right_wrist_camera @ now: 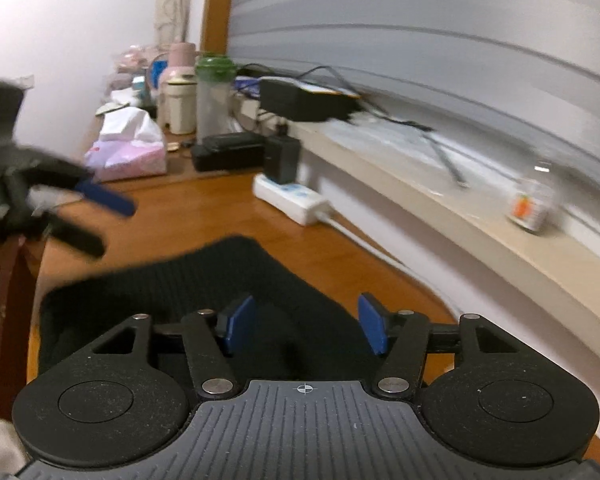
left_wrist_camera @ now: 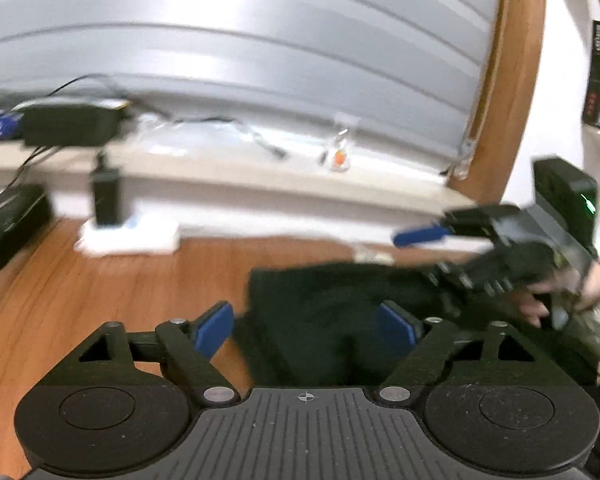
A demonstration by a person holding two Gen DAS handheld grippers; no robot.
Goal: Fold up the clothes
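The left gripper point(left_wrist_camera: 306, 330) hangs with jaws apart above a black garment point(left_wrist_camera: 320, 312) lying on the wooden table point(left_wrist_camera: 100, 280); the right gripper point(left_wrist_camera: 428, 236) hovers beyond.

Black left gripper point(left_wrist_camera: 306, 330) and right gripper point(right_wrist_camera: 306, 330), blue pads, silver screws, ribbed grey housing, crosshair mark

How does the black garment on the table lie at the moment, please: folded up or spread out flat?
Cannot tell for sure: the black garment lies flat on the wooden table with straight edges, but motion blur hides any layers.
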